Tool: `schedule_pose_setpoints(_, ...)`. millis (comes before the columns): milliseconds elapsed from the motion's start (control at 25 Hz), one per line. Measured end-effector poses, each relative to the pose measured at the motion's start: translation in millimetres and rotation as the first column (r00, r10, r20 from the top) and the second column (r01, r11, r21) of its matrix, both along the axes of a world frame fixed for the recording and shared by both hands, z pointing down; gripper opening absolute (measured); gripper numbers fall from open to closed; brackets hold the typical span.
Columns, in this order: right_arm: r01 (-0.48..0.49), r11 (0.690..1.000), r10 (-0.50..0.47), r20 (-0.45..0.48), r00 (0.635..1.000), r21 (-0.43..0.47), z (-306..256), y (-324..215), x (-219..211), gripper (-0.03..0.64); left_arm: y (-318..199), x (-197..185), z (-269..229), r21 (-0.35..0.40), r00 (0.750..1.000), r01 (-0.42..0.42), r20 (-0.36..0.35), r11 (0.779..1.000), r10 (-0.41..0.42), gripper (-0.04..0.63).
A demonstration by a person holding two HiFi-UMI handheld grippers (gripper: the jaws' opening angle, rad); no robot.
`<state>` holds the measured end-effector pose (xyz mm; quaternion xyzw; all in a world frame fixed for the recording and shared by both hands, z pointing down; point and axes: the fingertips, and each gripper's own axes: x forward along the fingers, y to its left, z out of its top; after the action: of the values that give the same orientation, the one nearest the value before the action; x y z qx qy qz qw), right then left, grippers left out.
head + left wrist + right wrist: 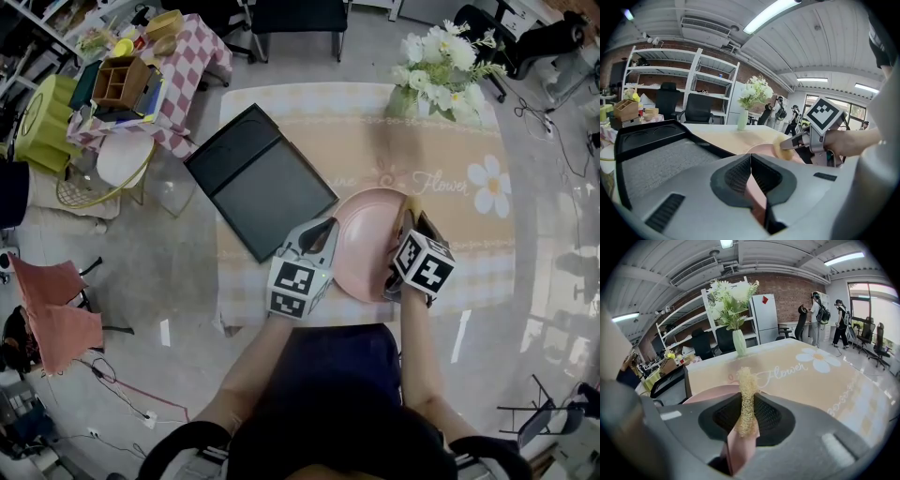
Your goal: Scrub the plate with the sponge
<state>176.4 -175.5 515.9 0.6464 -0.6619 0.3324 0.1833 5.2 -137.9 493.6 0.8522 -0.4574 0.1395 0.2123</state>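
Note:
A pink plate (366, 234) is tilted up off the table's near edge. My left gripper (319, 234) is shut on its left rim; in the left gripper view the pink rim (755, 199) runs between the closed jaws of that gripper (751, 161). My right gripper (405, 220) is at the plate's right side, shut on a yellow mesh sponge (410, 208). In the right gripper view the sponge (746, 399) sticks up from the jaws of that gripper (745, 405), and the plate (708, 393) lies just behind and left of it. From the left gripper's side, the sponge (782, 149) touches the plate's face (761, 149).
A black tray (258, 178) lies left of the plate on the flower-print tablecloth (469, 234). A vase of white flowers (441, 70) stands at the table's far right. A cluttered checkered side table (178, 66) and a yellow chair (47, 112) are at left. People (818, 317) stand far off.

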Motion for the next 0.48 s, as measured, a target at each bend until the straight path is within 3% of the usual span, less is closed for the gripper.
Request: schedule_pose_setpoints(480,0.036,0.999,-0.037,0.023,0.999,0.016,0,-6,-13,0.078,1,-7,3,-0.006,1.0,0.02,-0.002,1.0,-0.02,0.012)
